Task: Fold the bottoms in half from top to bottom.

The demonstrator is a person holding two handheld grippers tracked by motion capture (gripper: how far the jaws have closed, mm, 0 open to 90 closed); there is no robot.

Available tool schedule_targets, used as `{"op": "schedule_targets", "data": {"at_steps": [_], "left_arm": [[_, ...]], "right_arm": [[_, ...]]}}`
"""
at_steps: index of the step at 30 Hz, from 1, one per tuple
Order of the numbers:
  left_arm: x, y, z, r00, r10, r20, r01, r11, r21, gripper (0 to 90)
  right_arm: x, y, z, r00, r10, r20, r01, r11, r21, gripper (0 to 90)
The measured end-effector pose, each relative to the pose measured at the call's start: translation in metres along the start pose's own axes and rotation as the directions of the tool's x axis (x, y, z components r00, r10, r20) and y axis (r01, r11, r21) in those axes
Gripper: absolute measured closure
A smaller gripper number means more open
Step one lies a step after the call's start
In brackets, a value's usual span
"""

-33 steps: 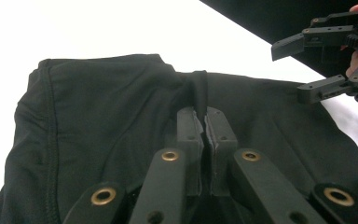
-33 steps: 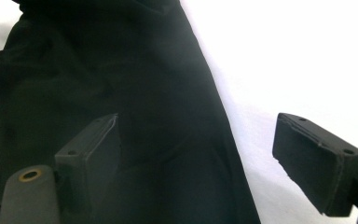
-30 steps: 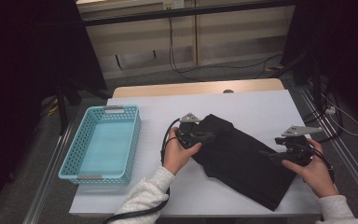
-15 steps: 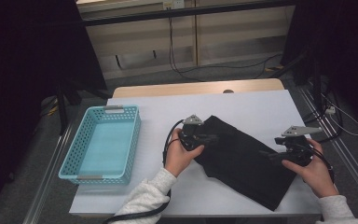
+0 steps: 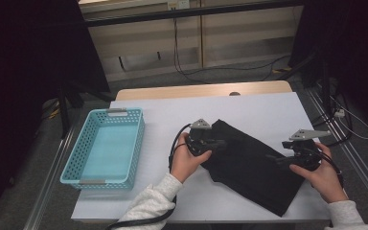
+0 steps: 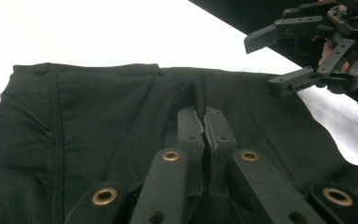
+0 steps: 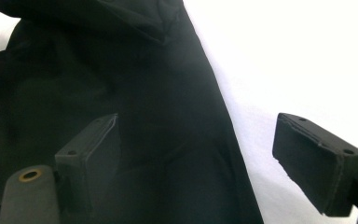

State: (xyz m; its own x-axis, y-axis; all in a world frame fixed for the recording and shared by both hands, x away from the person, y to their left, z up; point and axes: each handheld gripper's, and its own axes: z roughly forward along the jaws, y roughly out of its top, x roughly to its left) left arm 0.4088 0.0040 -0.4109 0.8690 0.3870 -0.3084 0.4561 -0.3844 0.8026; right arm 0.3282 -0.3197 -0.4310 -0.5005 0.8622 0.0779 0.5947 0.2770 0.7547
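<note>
Black garment (image 5: 249, 163), soft, creased, seamed, lay on white table (image 5: 268, 110) | my left gripper (image 6: 204, 122) pinched a fold | my right gripper (image 7: 196, 158) gaped over its edge | teal lattice basket (image 5: 106, 146) left

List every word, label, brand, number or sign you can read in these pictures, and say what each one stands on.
None: no readable text in these views.
Black garment: plain fabric and seams, no tag or print seen.
Blue basket: no label.
Left gripper and right gripper: plain black parts with rivets and screws, no markings legible.
White table: unmarked.
</note>
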Motion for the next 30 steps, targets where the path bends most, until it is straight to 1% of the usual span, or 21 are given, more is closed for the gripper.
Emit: {"op": "schedule_targets", "data": {"at_steps": [4, 6, 7, 8, 11, 13, 15, 20, 23, 24, 26, 27, 28, 29, 30], "left_arm": [[-0.003, 0.001, 0.001, 0.9999, 0.001, 0.010, -0.001, 1.0000, 0.000, 86.9], [-0.006, 0.000, 0.002, 0.9998, 0.004, 0.020, -0.004, 0.9999, 0.010, 86.9], [-0.007, -0.001, 0.004, 0.9998, -0.003, 0.022, 0.003, 1.0000, 0.007, 86.9], [-0.006, -0.001, 0.005, 0.9997, -0.001, 0.023, 0.001, 0.9998, 0.021, 86.9], [-0.006, -0.004, 0.008, 0.9996, -0.010, 0.027, 0.009, 0.9993, 0.035, 86.9], [-0.005, -0.005, 0.009, 0.9995, -0.013, 0.028, 0.012, 0.9994, 0.033, 86.8], [-0.004, -0.007, 0.011, 0.9992, -0.021, 0.033, 0.019, 0.9988, 0.044, 86.4], [-0.002, -0.008, 0.012, 0.9985, -0.038, 0.039, 0.036, 0.9976, 0.059, 84.3], [0.000, -0.007, 0.009, 0.9970, -0.066, 0.042, 0.064, 0.9968, 0.048, 75.0], [0.000, -0.007, 0.009, 0.9970, -0.066, 0.042, 0.064, 0.9968, 0.048, 73.7], [0.003, -0.005, 0.005, 0.9957, -0.087, 0.033, 0.085, 0.9948, 0.057, 67.8], [0.003, -0.005, 0.005, 0.9957, -0.087, 0.033, 0.085, 0.9948, 0.057, 63.7], [0.004, -0.005, 0.004, 0.9955, -0.091, 0.027, 0.090, 0.9949, 0.047, 63.7], [0.005, -0.004, 0.003, 0.9952, -0.095, 0.025, 0.094, 0.9946, 0.045, 57.7], [0.007, -0.003, 0.001, 0.9952, -0.096, 0.020, 0.095, 0.9945, 0.044, 54.9]], "right_arm": [[0.000, 0.000, 0.000, 1.0000, 0.000, -0.001, 0.000, 1.000, 0.002, 15.3], [0.000, 0.000, 0.000, 1.0000, -0.001, -0.001, 0.001, 1.000, 0.002, 15.3], [0.001, 0.000, 0.000, 1.0000, -0.001, -0.001, 0.001, 1.000, 0.002, 15.3], [0.001, 0.000, 0.000, 1.0000, -0.001, -0.001, 0.001, 1.000, 0.002, 15.3], [0.002, 0.000, 0.001, 1.0000, -0.004, -0.004, 0.004, 1.000, 0.001, 15.3], [0.004, 0.001, 0.001, 0.9999, -0.011, -0.007, 0.011, 1.000, 0.001, 15.3], [0.005, 0.001, 0.002, 0.9997, -0.021, -0.012, 0.021, 1.000, 0.000, 15.3], [0.007, 0.002, 0.003, 0.9995, -0.025, -0.016, 0.025, 1.000, 0.002, 15.3], [0.007, 0.001, 0.003, 0.9996, -0.026, -0.015, 0.026, 1.000, 0.001, 15.3], [0.007, 0.002, 0.003, 0.9996, -0.025, -0.015, 0.025, 1.000, -0.002, 15.3], [0.008, 0.002, 0.003, 0.9994, -0.030, -0.016, 0.030, 1.000, -0.005, 15.3], [0.009, 0.002, 0.003, 0.9993, -0.033, -0.019, 0.033, 0.999, -0.007, 15.3], [0.009, 0.002, 0.003, 0.9993, -0.033, -0.019, 0.033, 0.999, -0.007, 15.3], [0.011, 0.003, 0.004, 0.9987, -0.043, -0.026, 0.043, 0.999, -0.007, 15.3], [0.013, 0.004, 0.004, 0.9984, -0.046, -0.031, 0.046, 0.999, -0.009, 15.3]]}}
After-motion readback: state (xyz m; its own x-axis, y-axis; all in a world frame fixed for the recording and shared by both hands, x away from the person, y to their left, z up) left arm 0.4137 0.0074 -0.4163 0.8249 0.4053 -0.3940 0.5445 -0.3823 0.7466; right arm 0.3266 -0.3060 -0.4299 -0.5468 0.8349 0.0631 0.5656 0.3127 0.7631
